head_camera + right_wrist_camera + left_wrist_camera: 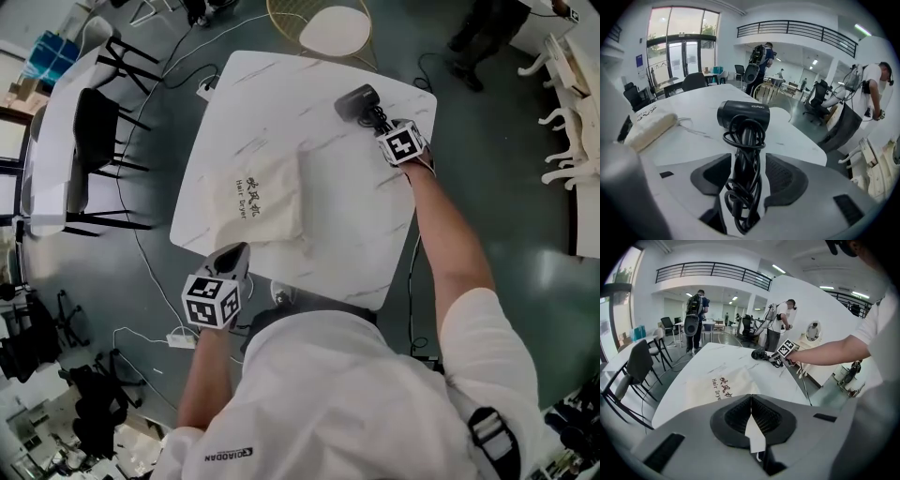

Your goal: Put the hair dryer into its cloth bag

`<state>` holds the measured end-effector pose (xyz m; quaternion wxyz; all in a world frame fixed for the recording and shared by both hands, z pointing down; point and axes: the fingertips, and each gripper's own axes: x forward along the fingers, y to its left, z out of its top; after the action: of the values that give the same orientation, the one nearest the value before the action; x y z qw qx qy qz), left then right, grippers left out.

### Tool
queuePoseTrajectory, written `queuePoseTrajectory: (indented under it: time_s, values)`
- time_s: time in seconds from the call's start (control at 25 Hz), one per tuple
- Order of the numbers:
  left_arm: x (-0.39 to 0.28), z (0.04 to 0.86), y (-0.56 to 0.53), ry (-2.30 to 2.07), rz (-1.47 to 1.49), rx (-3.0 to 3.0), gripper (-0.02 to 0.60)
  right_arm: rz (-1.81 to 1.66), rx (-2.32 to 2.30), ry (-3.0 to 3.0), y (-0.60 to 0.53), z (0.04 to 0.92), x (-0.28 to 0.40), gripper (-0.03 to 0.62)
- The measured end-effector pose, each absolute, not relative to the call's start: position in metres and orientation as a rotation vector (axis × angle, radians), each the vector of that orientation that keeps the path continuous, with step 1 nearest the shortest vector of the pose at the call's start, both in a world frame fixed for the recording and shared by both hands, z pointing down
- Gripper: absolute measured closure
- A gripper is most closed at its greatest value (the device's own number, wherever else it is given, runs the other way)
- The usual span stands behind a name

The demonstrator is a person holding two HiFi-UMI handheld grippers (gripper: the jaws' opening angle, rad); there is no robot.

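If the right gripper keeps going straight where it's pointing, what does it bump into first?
The hair dryer. Its cord-wrapped handle already lies between the open fingers of the right gripper, and the head sits just beyond on the table.

Open bench (347, 225) lies between cloth bag (262, 202) and hair dryer (359, 101) (cord (743, 187) coiled round its handle); a black chair (94, 141) stands off left, well apart.
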<state>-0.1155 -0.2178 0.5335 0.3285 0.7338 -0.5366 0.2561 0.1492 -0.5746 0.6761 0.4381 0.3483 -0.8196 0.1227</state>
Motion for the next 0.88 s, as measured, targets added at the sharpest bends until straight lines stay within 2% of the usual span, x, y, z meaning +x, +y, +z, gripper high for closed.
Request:
queuePoseTrajectory:
  time_s: [0.6,0.88]
  values:
    - [-0.125,0.535,-0.210,-1.442,0.628,1.852,0.552,0.425,0.860,-1.984,-0.595,0.703,0.149,0.312]
    - [-0.126,0.528,-0.200,-1.474,0.600,1.849,0.552,0.467,0.850,-1.948,-0.587,0.702,0.145,0.374]
